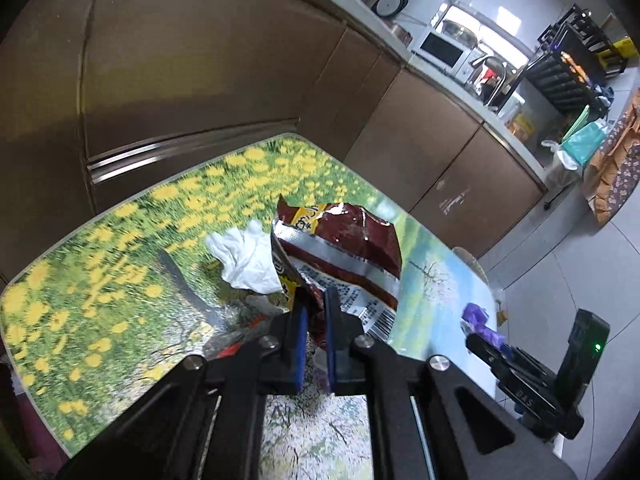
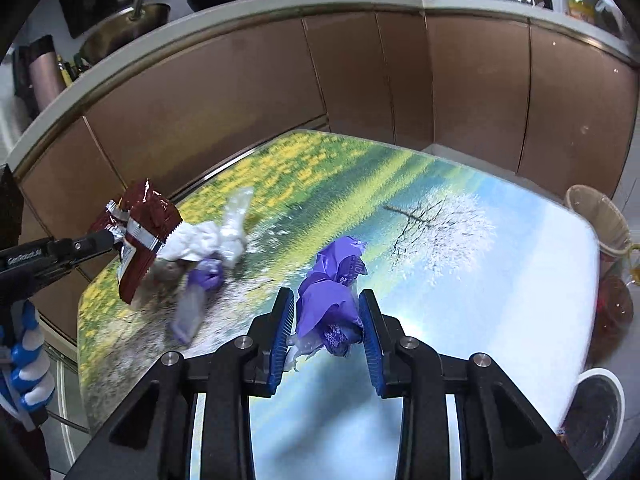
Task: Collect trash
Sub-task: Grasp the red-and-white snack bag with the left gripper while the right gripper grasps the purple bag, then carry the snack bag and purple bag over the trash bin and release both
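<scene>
Fingers [image 1: 332, 332] of the left gripper [image 1: 314, 334] are pinched together on the lower corner of a dark red snack bag [image 1: 340, 252], which stands up crumpled from between the blue pads, its silver seam and barcode showing. Seen from the right wrist, the same bag [image 2: 146, 236] hangs at the tip of the left gripper [image 2: 108, 240] above the near-left corner of the bench [image 2: 500, 280]. The right gripper [image 2: 326, 330] has its fingers [image 2: 370, 344] clamped on a crumpled purple wrapper [image 2: 328, 304], with a bit of clear plastic trailing below it.

Just beyond the red bag, on the yellow-flower part of the printed bench top [image 1: 120, 280], lies a crumpled white tissue [image 1: 250, 262]. From the right wrist, that white heap [image 2: 200, 240] sits right beside the bag, with a smaller purple scrap [image 2: 206, 276] and a clear plastic wrapper [image 2: 188, 312] nearer the camera than it.

Far from the bag, off the bench's right edge, stands a woven basket [image 2: 596, 216], and nearer, a white-rimmed bin [image 2: 600, 412] on the floor. Behind the bench run brown cabinet doors [image 2: 240, 92] under a pale worktop with pans and a microwave [image 1: 440, 50].
</scene>
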Demonstrator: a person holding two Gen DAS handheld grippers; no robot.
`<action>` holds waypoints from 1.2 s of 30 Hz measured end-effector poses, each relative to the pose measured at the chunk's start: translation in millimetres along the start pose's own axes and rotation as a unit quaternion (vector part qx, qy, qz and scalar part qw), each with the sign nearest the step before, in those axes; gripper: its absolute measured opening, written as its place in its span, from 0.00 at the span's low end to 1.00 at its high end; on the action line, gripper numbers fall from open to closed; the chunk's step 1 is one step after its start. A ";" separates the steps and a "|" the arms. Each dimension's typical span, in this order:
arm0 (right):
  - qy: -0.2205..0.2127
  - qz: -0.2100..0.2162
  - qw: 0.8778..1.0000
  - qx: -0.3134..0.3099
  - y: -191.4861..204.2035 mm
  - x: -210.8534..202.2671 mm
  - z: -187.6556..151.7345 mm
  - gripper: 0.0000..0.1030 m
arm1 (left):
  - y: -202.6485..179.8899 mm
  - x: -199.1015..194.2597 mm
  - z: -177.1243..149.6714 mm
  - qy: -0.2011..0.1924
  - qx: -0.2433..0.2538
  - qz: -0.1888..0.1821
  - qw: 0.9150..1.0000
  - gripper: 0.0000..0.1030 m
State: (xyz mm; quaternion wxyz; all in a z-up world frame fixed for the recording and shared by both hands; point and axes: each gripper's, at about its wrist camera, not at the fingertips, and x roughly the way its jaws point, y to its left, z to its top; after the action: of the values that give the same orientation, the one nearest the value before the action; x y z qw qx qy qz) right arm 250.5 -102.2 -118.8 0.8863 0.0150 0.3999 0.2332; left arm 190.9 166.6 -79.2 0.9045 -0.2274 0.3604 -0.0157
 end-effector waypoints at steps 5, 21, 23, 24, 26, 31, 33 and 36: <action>-0.039 -0.012 0.999 -0.004 12.4 -56.0 -4.4 0.32 | -2.0 -47.2 4.8 -0.040 0.011 0.003 0.999 0.07; -0.140 -0.055 0.988 0.028 -1.9 -194.7 -46.0 0.32 | -36.5 -137.5 -3.9 -0.096 0.051 -0.014 0.994 0.07; -0.145 -0.065 0.986 0.041 -13.6 -203.7 -51.9 0.32 | -54.5 -132.9 -6.2 -0.088 0.069 -0.025 0.993 0.07; -0.147 -0.071 0.985 0.046 -19.3 -206.8 -54.1 0.32 | -64.2 -129.3 -7.5 -0.083 0.079 -0.029 0.993 0.07; -0.152 -0.091 0.982 0.059 -35.9 -214.0 -60.2 0.32 | -83.9 -118.0 -9.8 -0.071 0.099 -0.041 0.992 0.07; -0.149 -0.146 0.974 0.087 -79.5 -224.4 -76.2 0.32 | -148.3 -77.9 -24.8 -0.030 0.154 -0.077 0.985 0.07; -0.147 -0.168 0.969 0.103 -100.7 -226.1 -83.5 0.32 | -178.7 -56.9 -32.4 -0.008 0.177 -0.095 0.980 0.07; -0.142 -0.192 0.961 0.135 -134.3 -227.4 -96.3 0.32 | -219.9 -28.6 -45.0 0.020 0.208 -0.118 0.971 0.07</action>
State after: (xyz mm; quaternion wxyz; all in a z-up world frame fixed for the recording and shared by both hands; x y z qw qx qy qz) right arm 105.6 -333.9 -53.3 0.9519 0.0903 0.2927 -0.0024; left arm 169.9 -43.0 3.5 0.9165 -0.0748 0.3376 -0.2011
